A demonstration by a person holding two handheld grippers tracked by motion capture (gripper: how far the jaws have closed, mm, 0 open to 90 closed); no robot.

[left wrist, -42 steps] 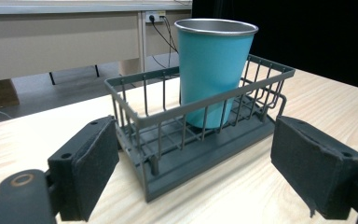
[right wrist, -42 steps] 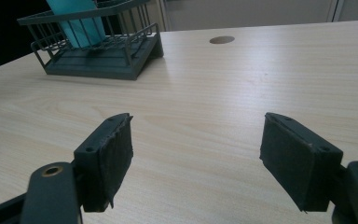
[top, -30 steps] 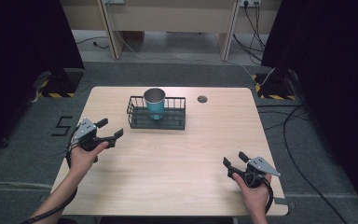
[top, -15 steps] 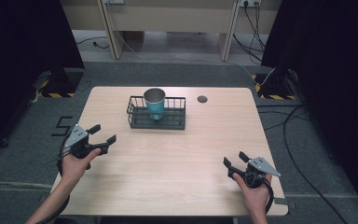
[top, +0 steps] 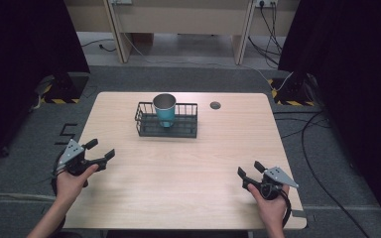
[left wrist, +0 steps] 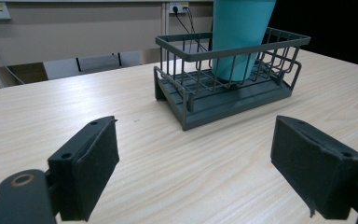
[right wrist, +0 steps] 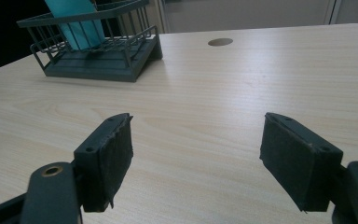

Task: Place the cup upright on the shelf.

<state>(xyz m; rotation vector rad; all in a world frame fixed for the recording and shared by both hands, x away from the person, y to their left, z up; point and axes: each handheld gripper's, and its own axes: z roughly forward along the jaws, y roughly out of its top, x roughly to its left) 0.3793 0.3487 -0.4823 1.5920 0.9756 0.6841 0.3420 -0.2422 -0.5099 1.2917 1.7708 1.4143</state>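
Observation:
A teal cup [top: 164, 110] stands upright inside a dark wire basket [top: 178, 130] at the far middle of the wooden table [top: 188, 163]. In the left gripper view the cup [left wrist: 240, 32] and basket [left wrist: 242, 95] lie ahead and to the right. The right gripper view has the basket [right wrist: 102, 63] and cup [right wrist: 77, 21] at upper left. My left gripper [top: 101, 149] hovers open at the table's left edge, nothing between its jaws. My right gripper [top: 248, 168] sits open near the front right, also with nothing in it.
A round cable hole [top: 215, 105] is set in the table right of the basket. Cables [top: 307, 134] run over the grey floor at the right. Wooden furniture legs [top: 121, 34] stand beyond the table's far side.
The left gripper has drawn back toward the near left edge of the table, away from the basket. The right gripper has stayed in place.

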